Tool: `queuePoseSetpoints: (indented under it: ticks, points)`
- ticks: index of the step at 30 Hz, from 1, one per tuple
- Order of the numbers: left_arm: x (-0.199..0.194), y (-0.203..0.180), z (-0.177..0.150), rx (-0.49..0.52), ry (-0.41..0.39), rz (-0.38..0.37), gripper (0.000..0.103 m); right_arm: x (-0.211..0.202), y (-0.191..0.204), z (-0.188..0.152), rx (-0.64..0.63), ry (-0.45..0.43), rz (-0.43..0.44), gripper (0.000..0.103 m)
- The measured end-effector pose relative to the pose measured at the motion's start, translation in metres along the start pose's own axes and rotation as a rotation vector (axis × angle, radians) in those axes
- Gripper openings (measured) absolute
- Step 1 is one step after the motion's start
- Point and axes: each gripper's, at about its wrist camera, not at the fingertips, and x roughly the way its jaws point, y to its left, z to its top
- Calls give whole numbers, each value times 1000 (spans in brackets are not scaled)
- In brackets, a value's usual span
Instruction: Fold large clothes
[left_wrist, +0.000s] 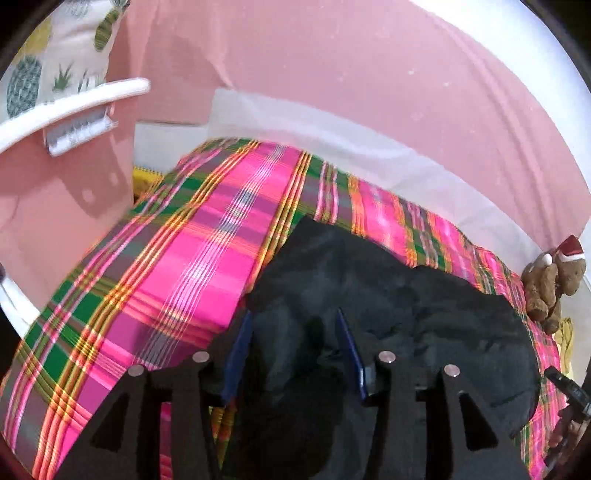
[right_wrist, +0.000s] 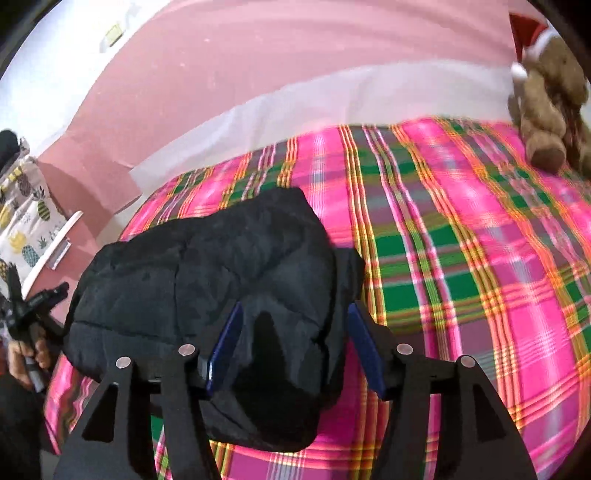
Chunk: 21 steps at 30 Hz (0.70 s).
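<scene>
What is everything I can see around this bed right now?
Black garment: one, black, folded in a bundle on the blanket.
Plaid blanket: one, pink, green and yellow, covering the bed.
Teddy bear: one, brown with a red hat, far edge of the bed.
Pineapple-print fabric: one, white with pineapples, left of the bed.
Wall: pink, behind the bed.
Left gripper: black with blue pads, open over the garment.
Right gripper: same, open over the garment.
</scene>
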Motion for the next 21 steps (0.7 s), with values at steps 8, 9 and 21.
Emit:
queuePoseSetpoints:
  ticks: [8, 9, 21]
  points:
    - [45, -28, -28, 122, 96, 41, 50, 41, 22, -23, -106, 113, -72, 59]
    - [47, -28, -29, 121, 91, 47, 50, 39, 21, -23, -107, 111, -72, 59]
    - [-35, -83, -56, 178, 33, 101, 50, -45, 40, -49, -139, 45, -38, 59]
